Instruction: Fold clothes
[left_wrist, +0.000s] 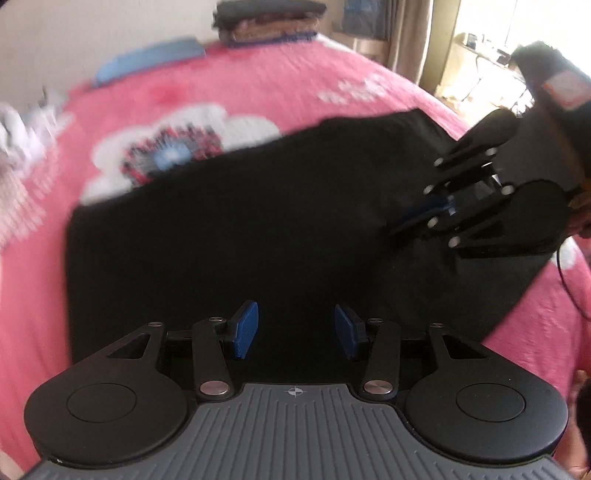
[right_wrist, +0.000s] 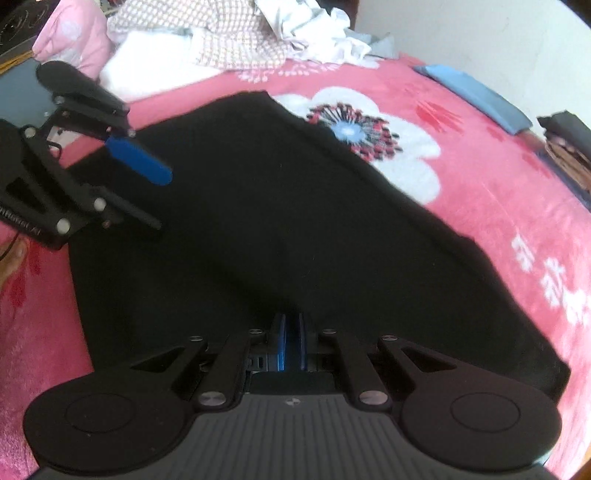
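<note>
Garment: a black garment (left_wrist: 229, 236) lies spread flat on a pink blanket (left_wrist: 258, 85) with white flower prints, filling the middle of both views
Left gripper: the left gripper (left_wrist: 294, 332) hangs over the near part of the cloth, its blue pads (left_wrist: 245, 328) standing well apart with nothing between them
Right gripper: the right gripper (right_wrist: 291, 341) has its blue pads pressed almost together at the near hem of the garment; black cloth seems to be pinched between them, though dark on dark makes this hard to confirm; in the left wrist view it reaches in from the right over the cloth's far corner
Around, far side: a rumpled heap of light clothes (right_wrist: 229, 33), checked and white, lies at the blanket's far edge, clear of the black cloth
Around, right of it: a folded blue piece (right_wrist: 476, 96) lies flat on the blanket near the wall, and past it a stack of dark folded items (right_wrist: 565, 147)
In the way: nothing lies on top of the garment; only the two grippers are above it
Edges: the far edge of the garment runs slanted across the big flower (right_wrist: 369, 133), covering part of its petals
Open room: bare pink blanket shows on all sides of the cloth, widest toward the flower and the printed white characters (right_wrist: 550, 273)
</note>
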